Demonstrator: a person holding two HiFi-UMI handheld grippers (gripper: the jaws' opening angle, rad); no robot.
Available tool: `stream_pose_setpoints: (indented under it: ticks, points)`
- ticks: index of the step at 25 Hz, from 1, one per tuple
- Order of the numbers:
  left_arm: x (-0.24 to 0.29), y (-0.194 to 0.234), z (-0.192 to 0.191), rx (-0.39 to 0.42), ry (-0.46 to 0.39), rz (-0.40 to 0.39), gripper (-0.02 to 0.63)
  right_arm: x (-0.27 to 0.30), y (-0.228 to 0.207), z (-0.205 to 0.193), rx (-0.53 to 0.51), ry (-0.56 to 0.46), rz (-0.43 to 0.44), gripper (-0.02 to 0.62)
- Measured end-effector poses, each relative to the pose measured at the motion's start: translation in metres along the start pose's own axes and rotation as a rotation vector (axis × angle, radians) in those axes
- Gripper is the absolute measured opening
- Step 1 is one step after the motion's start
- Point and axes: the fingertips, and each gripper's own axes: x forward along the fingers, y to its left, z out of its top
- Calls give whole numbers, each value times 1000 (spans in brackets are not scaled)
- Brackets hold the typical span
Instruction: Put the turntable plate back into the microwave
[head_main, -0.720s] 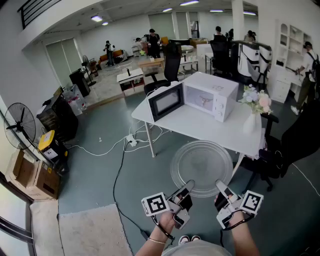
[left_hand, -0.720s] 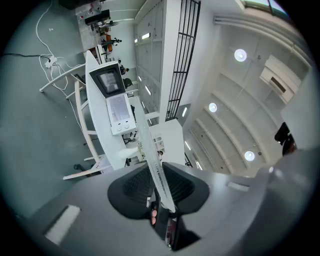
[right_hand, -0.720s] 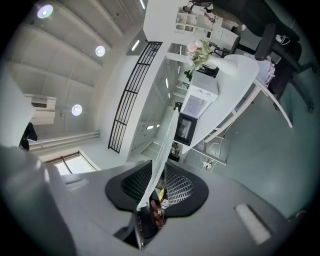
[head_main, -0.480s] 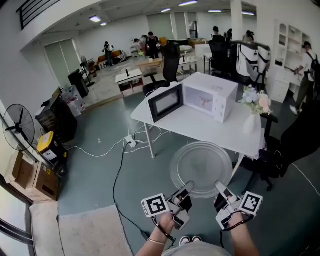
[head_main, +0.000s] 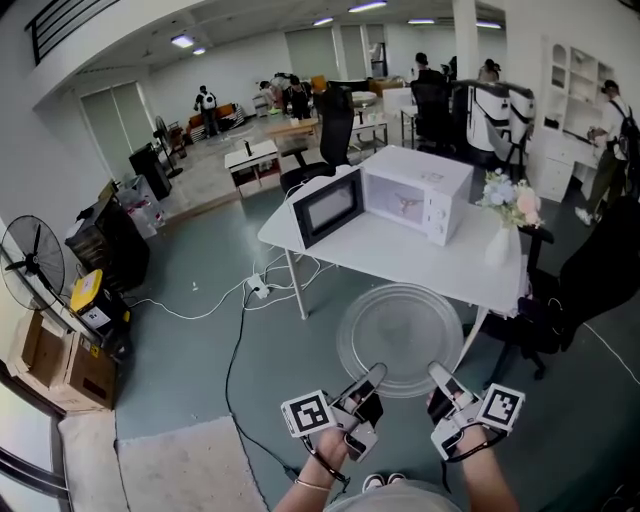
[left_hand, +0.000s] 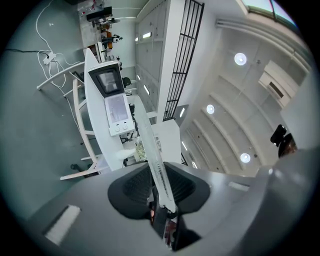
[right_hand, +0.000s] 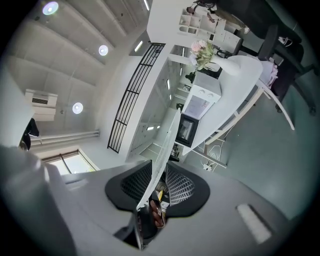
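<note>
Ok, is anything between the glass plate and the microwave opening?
Nothing visible does. The microwave door stands swung open at its left, and the flower vase sits off to the right on the table, clear of the turntable plate.

Large open office hall: desks (head_main: 252, 155), office chairs (head_main: 335, 125), people (head_main: 205, 100) at 12 o'clock; floor fan (head_main: 30, 265) at 9; ceiling lights (head_main: 182, 41).

Bright ceiling light, fisheye-warped edges

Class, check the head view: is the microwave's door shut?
No, the door of the microwave stands swung open to the left, leaving the cavity exposed.
</note>
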Motion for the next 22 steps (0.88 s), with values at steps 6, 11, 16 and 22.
stream_pose_setpoints:
  ticks: [6,11,16,22]
  points:
    - [6,-3,5,-1,20,-28,72,5,-3,0,29,-18,5,87]
    - [12,8,5,-22,23,2,74,8,-12,6,41,-19,3,89]
    - [25,22,16,-42,15,38,73,25,-22,19,35,-9,17,89]
    - [53,37,44,-52,-10,43,74,58,-41,44,38,12,16,89]
